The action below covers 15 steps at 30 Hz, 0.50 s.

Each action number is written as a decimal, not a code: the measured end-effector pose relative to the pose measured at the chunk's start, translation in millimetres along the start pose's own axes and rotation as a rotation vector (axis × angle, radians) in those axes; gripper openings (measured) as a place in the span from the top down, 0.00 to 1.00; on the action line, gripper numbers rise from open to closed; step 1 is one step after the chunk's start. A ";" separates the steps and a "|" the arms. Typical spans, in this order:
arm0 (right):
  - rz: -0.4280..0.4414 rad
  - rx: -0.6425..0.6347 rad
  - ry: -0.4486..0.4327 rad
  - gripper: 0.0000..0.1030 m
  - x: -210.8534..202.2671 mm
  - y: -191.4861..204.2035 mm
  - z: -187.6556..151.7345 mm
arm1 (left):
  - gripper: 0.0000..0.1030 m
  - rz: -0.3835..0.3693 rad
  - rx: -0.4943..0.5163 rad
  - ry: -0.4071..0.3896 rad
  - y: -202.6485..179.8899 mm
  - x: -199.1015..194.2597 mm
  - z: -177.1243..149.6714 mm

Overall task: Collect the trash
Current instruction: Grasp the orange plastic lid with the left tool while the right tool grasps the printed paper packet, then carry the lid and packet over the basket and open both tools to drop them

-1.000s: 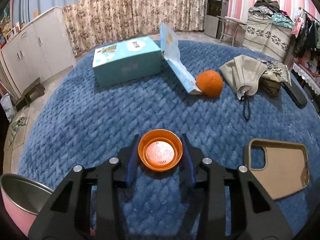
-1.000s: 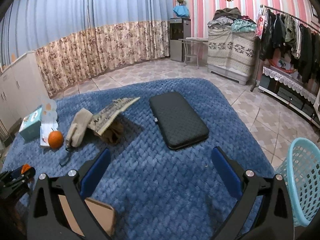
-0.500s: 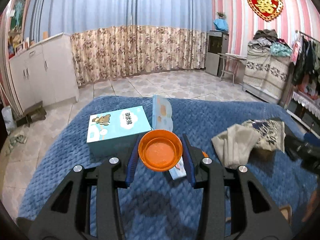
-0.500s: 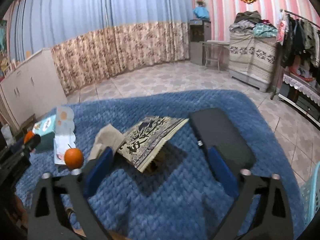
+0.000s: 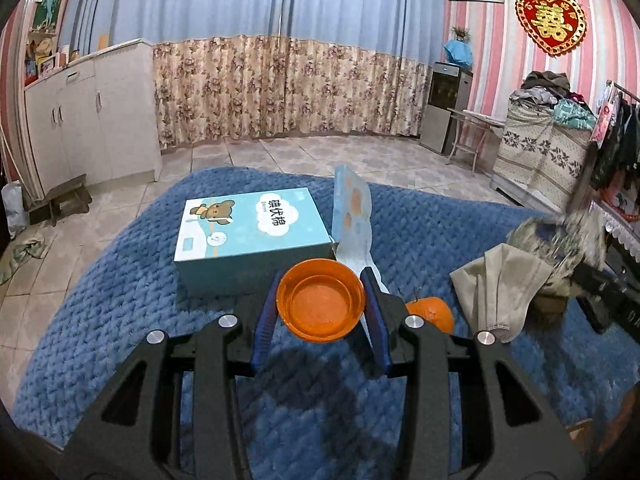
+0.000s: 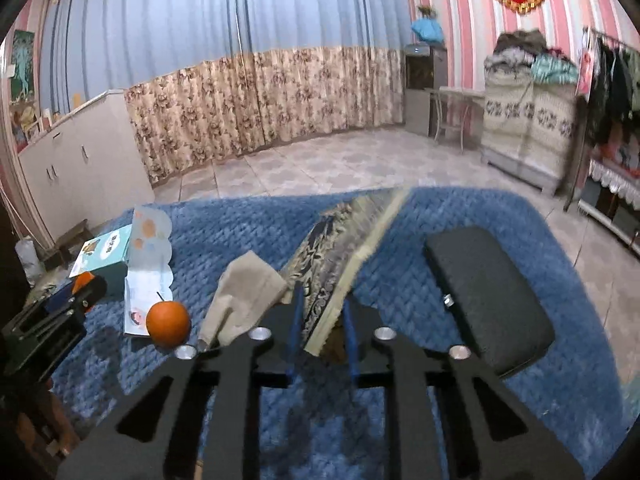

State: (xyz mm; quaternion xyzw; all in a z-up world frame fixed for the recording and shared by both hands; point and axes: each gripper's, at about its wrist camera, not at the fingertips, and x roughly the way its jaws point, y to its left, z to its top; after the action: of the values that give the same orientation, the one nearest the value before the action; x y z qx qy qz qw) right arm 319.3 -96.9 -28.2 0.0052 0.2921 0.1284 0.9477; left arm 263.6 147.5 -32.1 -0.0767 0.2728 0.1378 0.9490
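Left gripper (image 5: 321,309) still pinches the orange lid (image 5: 321,305), now lifted off the blue blanket (image 5: 120,304). Right gripper (image 6: 322,329) — jaws wide 1 second ago — just closed on the patterned wrapper (image 6: 340,248), nearer now; orange (image 6: 168,323) unmoved beyond.

On the blanket (image 6: 400,280) we see the box (image 5: 250,232) far left, the card (image 5: 352,216) just to its right, the fruit (image 6: 168,323) near the card, the cloth (image 6: 244,292) right of the fruit, then the packet (image 6: 344,264), and the case (image 6: 486,296) far right.
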 end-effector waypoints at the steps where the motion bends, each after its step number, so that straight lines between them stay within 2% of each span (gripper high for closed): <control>1: -0.004 -0.005 -0.008 0.89 -3.5 -0.8 1.3 | 0.62 0.002 0.006 -0.004 -1.4 -0.3 0.1; 3: -0.004 -0.009 -0.026 0.94 -11.7 -5.3 3.9 | 0.62 0.004 0.015 -0.013 -2.4 -0.6 -1.2; 10: -0.012 0.036 -0.086 0.95 -58.0 -42.7 9.5 | 0.62 0.024 0.057 -0.037 -16.9 -11.8 2.7; 15: -0.054 0.061 -0.129 0.95 -101.6 -70.8 8.7 | 0.62 -0.043 0.079 -0.063 -41.1 -40.8 16.1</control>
State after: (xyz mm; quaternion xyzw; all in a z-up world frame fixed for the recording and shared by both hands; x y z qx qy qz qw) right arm 260.2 -189.8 29.1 0.0344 0.2340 0.0931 0.9671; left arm 250.9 103.1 6.4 -0.0403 0.2464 0.1091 0.9622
